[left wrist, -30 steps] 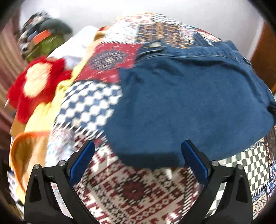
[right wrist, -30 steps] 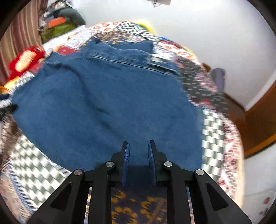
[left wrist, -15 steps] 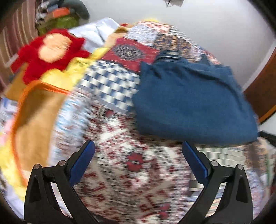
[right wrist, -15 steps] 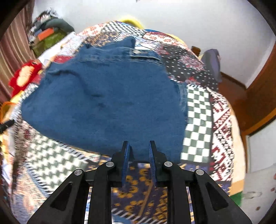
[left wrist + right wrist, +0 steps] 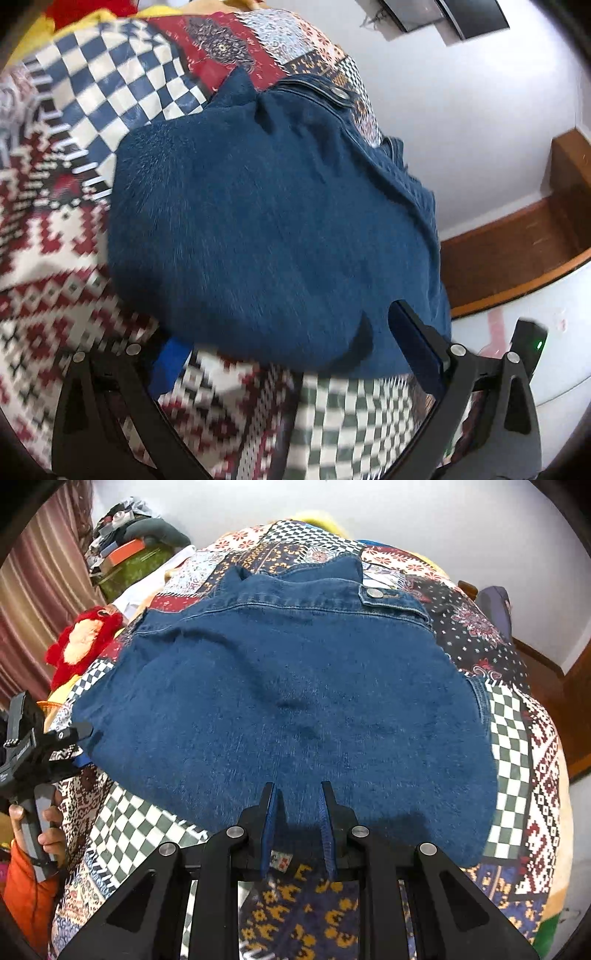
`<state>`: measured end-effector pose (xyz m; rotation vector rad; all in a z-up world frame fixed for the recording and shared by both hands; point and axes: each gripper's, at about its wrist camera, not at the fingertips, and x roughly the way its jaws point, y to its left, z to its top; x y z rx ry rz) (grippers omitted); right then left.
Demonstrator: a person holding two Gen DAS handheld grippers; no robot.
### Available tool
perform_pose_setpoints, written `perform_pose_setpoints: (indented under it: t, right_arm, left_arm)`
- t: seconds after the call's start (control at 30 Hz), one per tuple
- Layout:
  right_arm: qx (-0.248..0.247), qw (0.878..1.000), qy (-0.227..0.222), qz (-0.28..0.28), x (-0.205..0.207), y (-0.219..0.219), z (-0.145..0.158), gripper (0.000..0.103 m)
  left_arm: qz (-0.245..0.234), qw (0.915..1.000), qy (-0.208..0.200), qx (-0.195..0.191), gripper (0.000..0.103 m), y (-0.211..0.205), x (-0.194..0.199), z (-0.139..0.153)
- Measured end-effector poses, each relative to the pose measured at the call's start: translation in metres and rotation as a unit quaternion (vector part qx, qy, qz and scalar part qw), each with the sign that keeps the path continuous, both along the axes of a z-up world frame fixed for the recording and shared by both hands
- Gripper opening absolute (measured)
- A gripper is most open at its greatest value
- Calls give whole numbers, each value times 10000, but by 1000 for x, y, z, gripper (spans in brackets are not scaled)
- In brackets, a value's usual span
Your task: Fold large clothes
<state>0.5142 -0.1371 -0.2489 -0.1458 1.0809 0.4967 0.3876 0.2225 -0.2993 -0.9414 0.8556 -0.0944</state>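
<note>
A blue denim jacket (image 5: 295, 701) lies folded flat on a patchwork bedspread (image 5: 513, 716), its buttoned waistband at the far side. My right gripper (image 5: 299, 823) is shut, tips over the jacket's near hem, with no fabric visibly pinched. My left gripper (image 5: 284, 325) stands wide open at the jacket's (image 5: 266, 221) near left corner. One of its fingers (image 5: 417, 350) rests over the denim; the other pad sits partly under the hem. In the right wrist view the left gripper (image 5: 83, 747), held in a hand (image 5: 48, 834), meets the jacket's left edge.
A red and cream plush toy (image 5: 85, 646) and a pile of clothes and boxes (image 5: 129, 550) lie at the bed's far left by a striped curtain. A white wall and wooden trim (image 5: 517, 240) border the bed on the right.
The left gripper rolled, dropped and swung back from the bare bedspread to the jacket's corner, which now lies between its open fingers. The right gripper stayed shut at the near hem.
</note>
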Motion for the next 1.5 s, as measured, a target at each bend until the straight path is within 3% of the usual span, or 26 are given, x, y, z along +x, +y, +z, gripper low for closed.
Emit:
perform_pose_setpoints:
  t: [0.1,0.17,0.2,0.3,0.43,0.57,0.7,0.93,1.0,1.13,1.23,1.33,1.5]
  right_arm:
    - [114,9999,29,-20,5,-1,-3,18]
    - [215,9997,112,-68,10,-3,-4,18]
    - [293,9994,176,-110,12,-5,-5,18]
    - [550,9975,350,-255,18,-10,-9,18]
    - [769,9940,621,-458,17,-15,-5,18]
    - [906,9926,739,-319,7,-11,8,18]
    - [812,9952,533,-81,-10,3,32,18]
    - [977,9931,319,557,-39,50,64,18]
    - [917,9915,312,868,-45,79,66,18]
    - [768,9850,571,1434,-49,134,48,18]
    - [638,9779,1065,1681,-51,167,15,18]
    - [662,9758,1278,1646,-50,180,-11,18]
    - [805,9688,1453,1841,-46,173,-20,18]
  left_arm:
    - [150,9999,-76,6,94,4,14,-7]
    - [253,9996,-37,152,84,4,20,-5]
    - [447,9982,190,366,66,3,25,-4]
    - [756,9948,389,552,57,0,31,1]
    - [863,9844,329,1499,31,-11,30,38]
    - [891,9795,-164,1797,29,-25,16,87]
    - [849,9666,-659,2326,28,-47,-5,136]
    - [1026,9368,-1231,3109,28,-66,-57,194]
    - [1072,9231,-1310,3452,28,-69,-74,204]
    - [1009,9017,-1295,3999,28,-76,-76,208]
    - [894,8953,-1165,4205,28,-74,-69,201]
    - [690,8913,-961,4378,28,-77,-57,182]
    - [473,8804,-924,4627,28,-96,-41,170]
